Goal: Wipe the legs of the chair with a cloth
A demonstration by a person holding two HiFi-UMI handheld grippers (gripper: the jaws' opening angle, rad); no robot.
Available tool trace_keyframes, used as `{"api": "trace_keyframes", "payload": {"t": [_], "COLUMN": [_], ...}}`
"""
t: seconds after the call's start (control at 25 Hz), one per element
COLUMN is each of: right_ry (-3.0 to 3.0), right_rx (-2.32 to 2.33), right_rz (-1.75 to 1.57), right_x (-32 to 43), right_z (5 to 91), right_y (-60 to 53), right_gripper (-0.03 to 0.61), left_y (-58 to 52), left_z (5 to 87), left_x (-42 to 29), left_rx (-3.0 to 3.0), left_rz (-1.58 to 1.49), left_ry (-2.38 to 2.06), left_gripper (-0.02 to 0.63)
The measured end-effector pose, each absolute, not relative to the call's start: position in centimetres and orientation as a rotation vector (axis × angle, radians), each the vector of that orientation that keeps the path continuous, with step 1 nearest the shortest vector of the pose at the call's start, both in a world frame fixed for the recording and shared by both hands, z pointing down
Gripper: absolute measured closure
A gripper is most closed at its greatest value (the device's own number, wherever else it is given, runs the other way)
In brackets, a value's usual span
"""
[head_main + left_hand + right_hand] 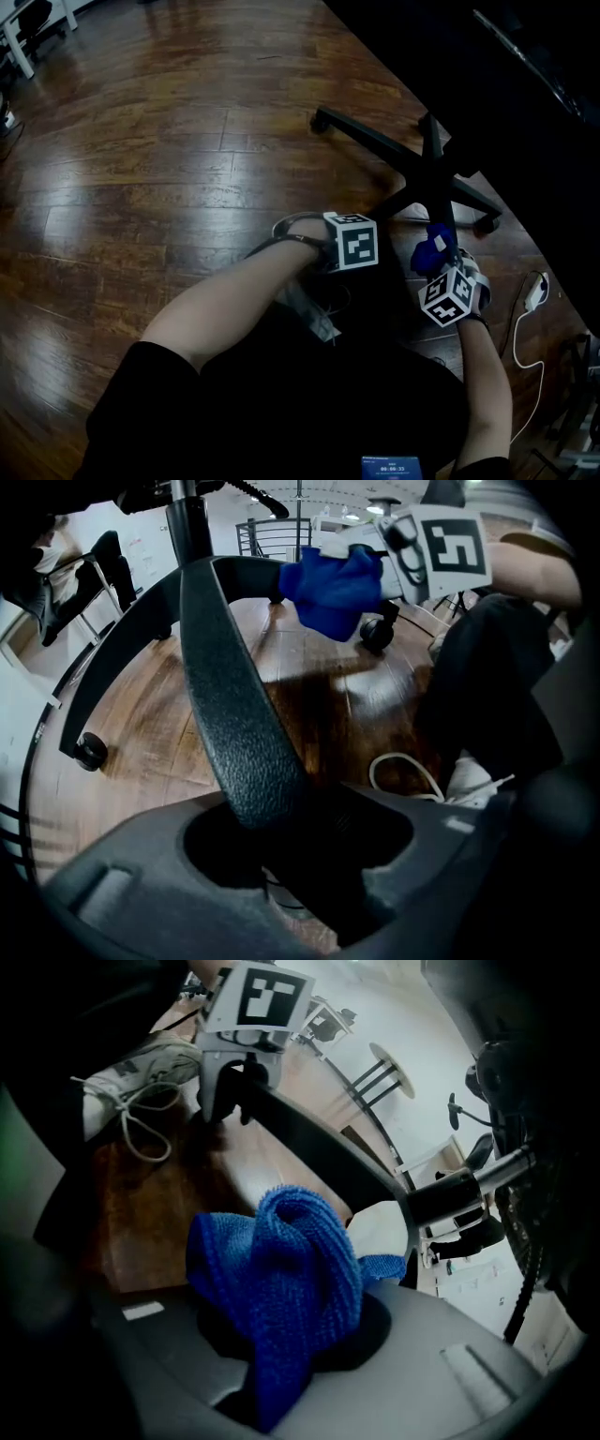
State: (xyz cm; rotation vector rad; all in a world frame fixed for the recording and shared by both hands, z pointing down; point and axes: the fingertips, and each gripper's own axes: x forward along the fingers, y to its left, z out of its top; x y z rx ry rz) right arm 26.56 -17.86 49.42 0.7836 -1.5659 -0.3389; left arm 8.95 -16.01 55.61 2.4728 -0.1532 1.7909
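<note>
The chair's black star base (433, 169) stands on the wooden floor, its legs spreading out to castors. My left gripper (361, 246) points down and is shut on one leg (234, 714), which runs up from between its jaws. In the right gripper view that left gripper (230, 1101) clamps the same leg (319, 1152) near its outer end. My right gripper (441, 267) is shut on a bunched blue cloth (281, 1279), with the cloth (429, 251) pressed against a neighbouring leg. The left gripper view shows the cloth (333, 588) against that leg.
A white cable and plug (534, 291) lie on the floor at the right. A person's laced shoe (141, 1077) rests beside the gripped leg, with black-clothed knees close below. Castors (91, 752) (322, 120) end the legs. A dark desk (525, 84) overhangs the upper right.
</note>
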Motion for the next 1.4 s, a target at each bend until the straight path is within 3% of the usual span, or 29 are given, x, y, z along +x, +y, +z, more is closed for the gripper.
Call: {"api": "trace_keyframes", "payload": {"t": [0.24,0.56,0.72,1.04,1.24,1.4], "right_ry": [-1.584,-1.623,-1.565,-1.712,-1.883,-2.118], "right_rx": [0.869,0.837,0.835,0.993,1.044,0.986], "right_rz": [-0.448,-0.467,-0.43,-0.055,-0.095,-0.068], "right_x": [23.2,24.2,27.4,33.6,28.4,22.6], "right_z": [46.8,46.9,48.2,49.4,44.9,42.9], "right_y": [-25.6,-23.6,-21.9,-13.2,-11.8,-10.1], "right_gripper": [0.5,0.5,0.502,0.499,0.499,0.499], "left_y": [-15.9,-15.3,-11.6,-4.3,-1.7,-4.0], "left_z": [55.6,55.8,55.9,54.5,50.5,46.2], "left_x": [8.9,9.2,13.0,20.2,19.5,17.2], "left_rx": [2.477,2.463,2.417,2.319,2.31,2.718], "left_rz": [1.789,1.845,1.783,1.451,1.247,1.248], "left_ry": [-0.135,-0.156,-0.107,-0.04,0.229,0.24], "left_gripper": [0.402,0.399,0.35,0.277,0.264,0.262]}}
